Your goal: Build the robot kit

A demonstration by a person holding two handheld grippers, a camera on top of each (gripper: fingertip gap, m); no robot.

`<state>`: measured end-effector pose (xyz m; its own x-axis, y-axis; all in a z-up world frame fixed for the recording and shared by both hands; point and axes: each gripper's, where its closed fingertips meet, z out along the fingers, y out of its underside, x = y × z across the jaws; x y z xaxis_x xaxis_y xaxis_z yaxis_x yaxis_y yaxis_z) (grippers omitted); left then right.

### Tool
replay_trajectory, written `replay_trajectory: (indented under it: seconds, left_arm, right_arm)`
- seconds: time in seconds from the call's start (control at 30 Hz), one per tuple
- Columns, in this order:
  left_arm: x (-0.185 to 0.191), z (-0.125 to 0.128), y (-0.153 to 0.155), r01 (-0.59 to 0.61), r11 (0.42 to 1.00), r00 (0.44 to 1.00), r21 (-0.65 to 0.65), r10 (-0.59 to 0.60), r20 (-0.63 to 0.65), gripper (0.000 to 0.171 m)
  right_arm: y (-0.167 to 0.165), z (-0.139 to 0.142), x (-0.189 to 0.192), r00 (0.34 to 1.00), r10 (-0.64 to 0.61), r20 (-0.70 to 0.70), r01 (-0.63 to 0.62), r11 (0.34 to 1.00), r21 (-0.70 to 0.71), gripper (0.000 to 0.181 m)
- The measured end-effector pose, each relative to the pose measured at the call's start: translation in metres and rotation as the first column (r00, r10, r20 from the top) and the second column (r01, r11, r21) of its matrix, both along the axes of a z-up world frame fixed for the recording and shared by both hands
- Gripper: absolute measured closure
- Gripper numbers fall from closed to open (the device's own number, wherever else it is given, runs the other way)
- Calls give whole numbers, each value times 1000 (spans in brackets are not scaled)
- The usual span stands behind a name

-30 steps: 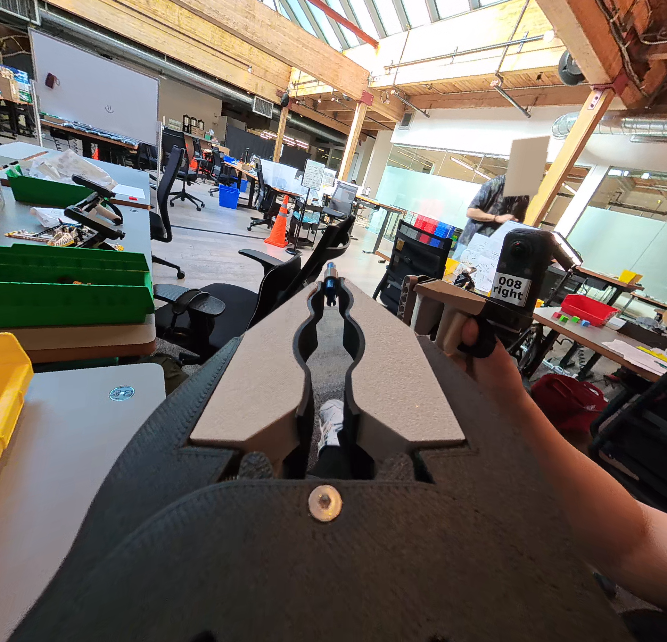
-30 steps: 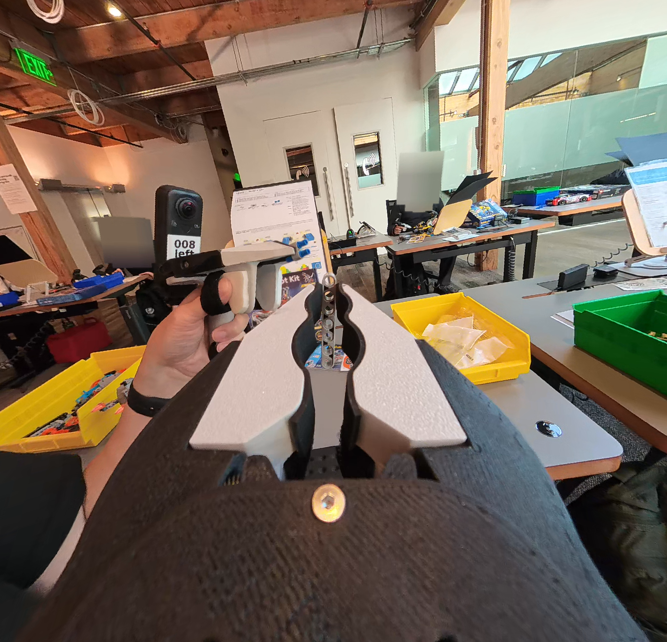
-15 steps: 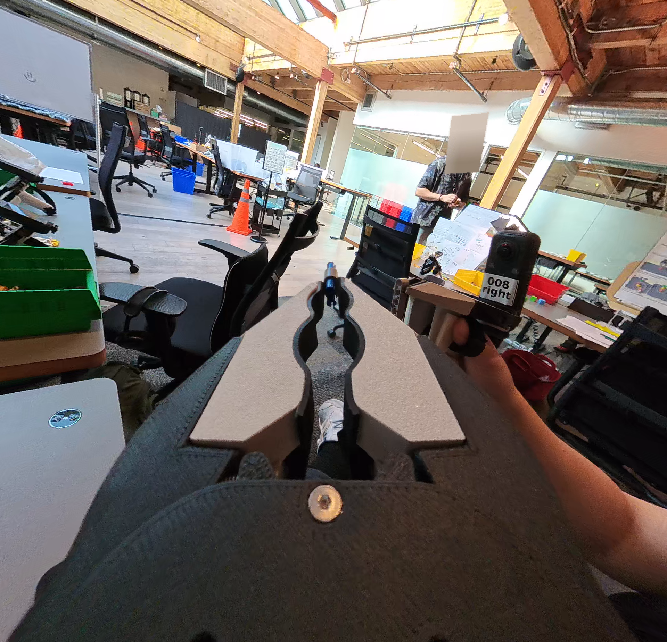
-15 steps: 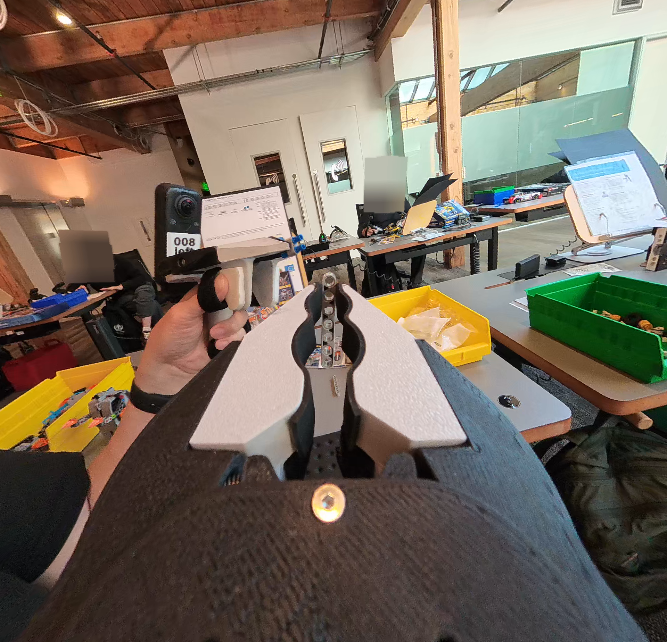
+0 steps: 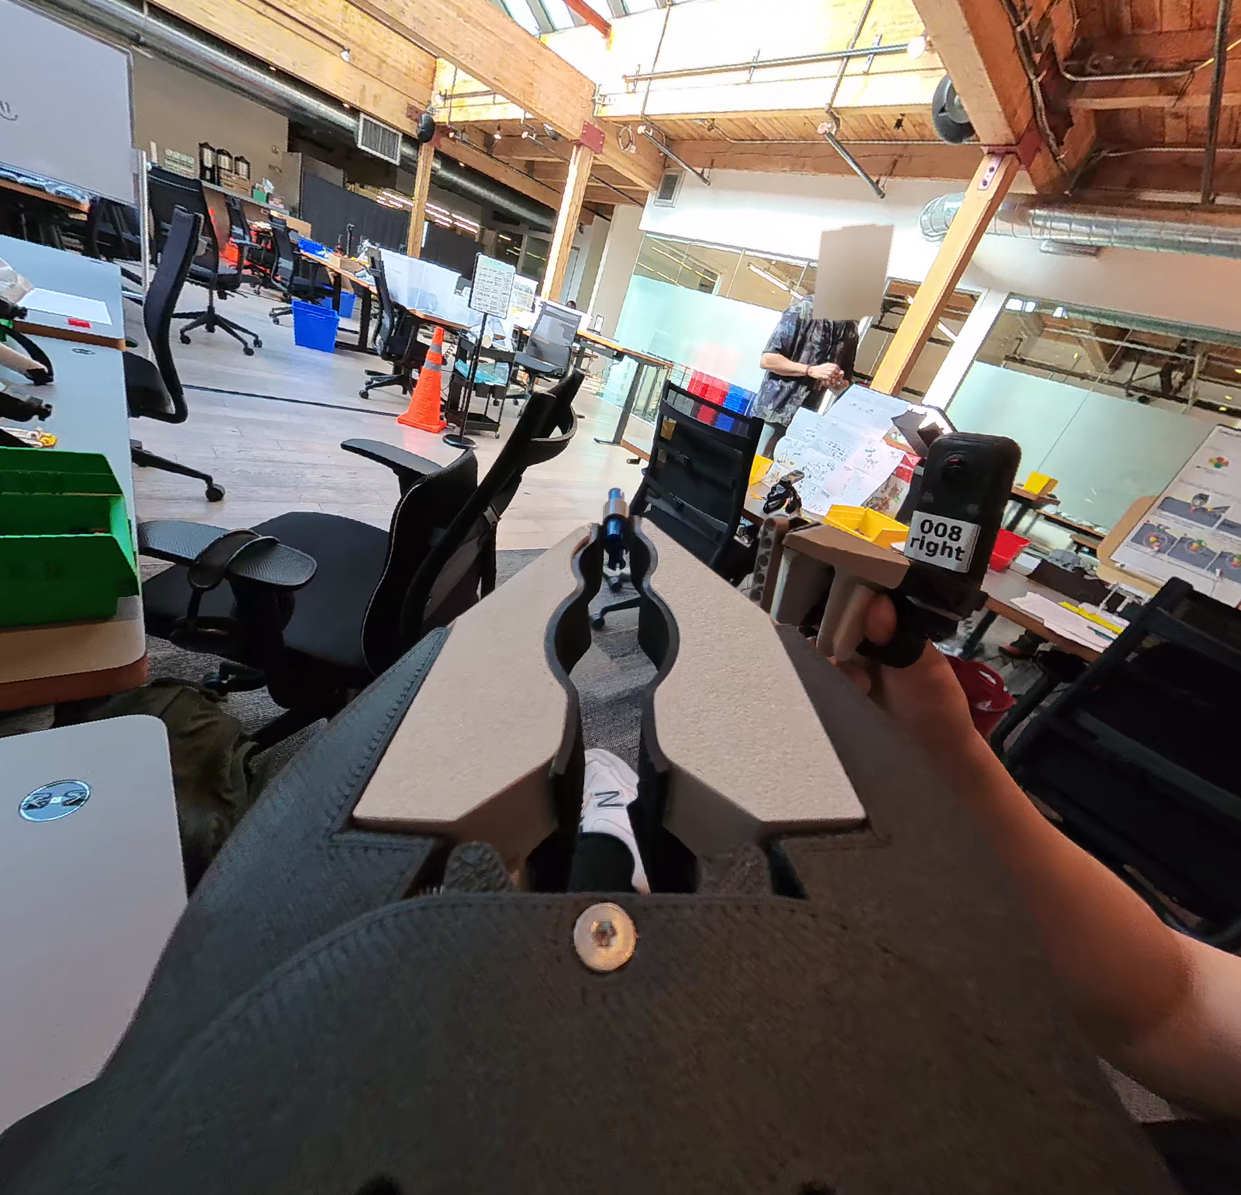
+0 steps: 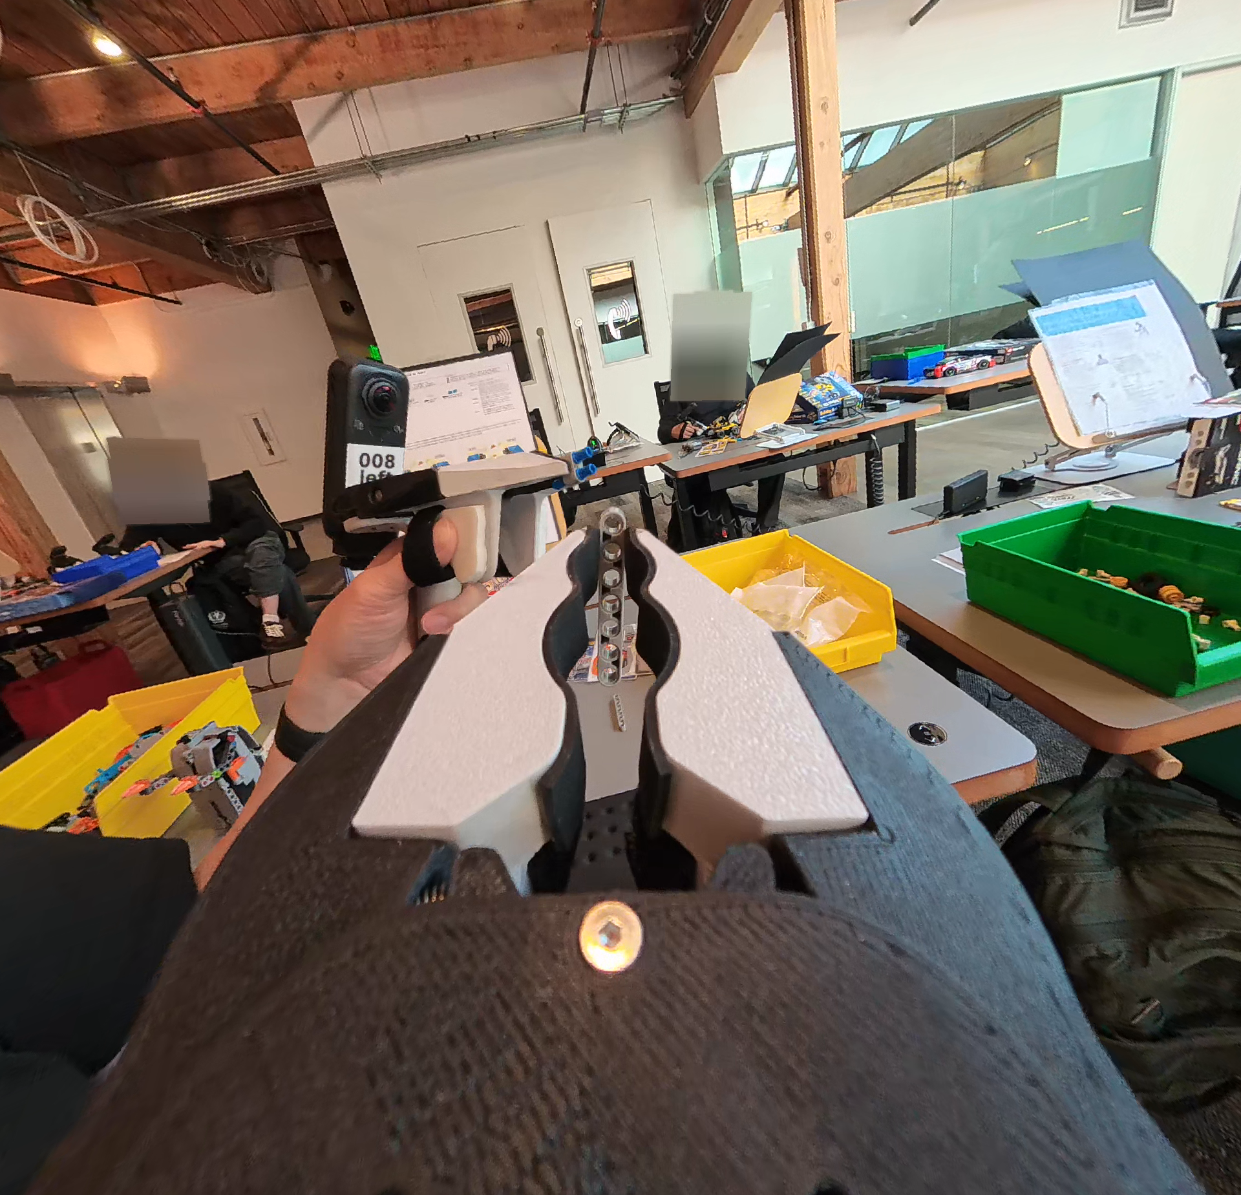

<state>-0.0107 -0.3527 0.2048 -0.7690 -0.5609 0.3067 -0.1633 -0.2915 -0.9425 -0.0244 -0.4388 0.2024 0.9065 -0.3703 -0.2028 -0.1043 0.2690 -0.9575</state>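
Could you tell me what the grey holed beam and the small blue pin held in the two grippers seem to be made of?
The grey beam, clamped in the right hand-held gripper, looks like moulded plastic: matte, an even grey, with a regular row of round holes. The blue pin in the left hand-held gripper is glossier, with a bright highlight; probably plastic too, though its pale tip could be metal.

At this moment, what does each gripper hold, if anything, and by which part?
The left gripper pinches a small blue pin at its fingertips, tip poking out. The right gripper clamps a grey holed beam near its upper end.
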Motion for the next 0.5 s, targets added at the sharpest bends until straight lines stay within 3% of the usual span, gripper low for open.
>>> replay_trajectory:
  seconds: [0.3,0.5]
  left_arm:
    - [-11,-3,13,-46,999,999,27,46,-6,165]
    - [-24,-4,46,-107,994,994,-4,107,-14,166]
  right_arm:
    - [9,3,3,998,62,-16,-61,997,48,176]
    - [37,5,7,979,195,-61,-188,977,96,177]
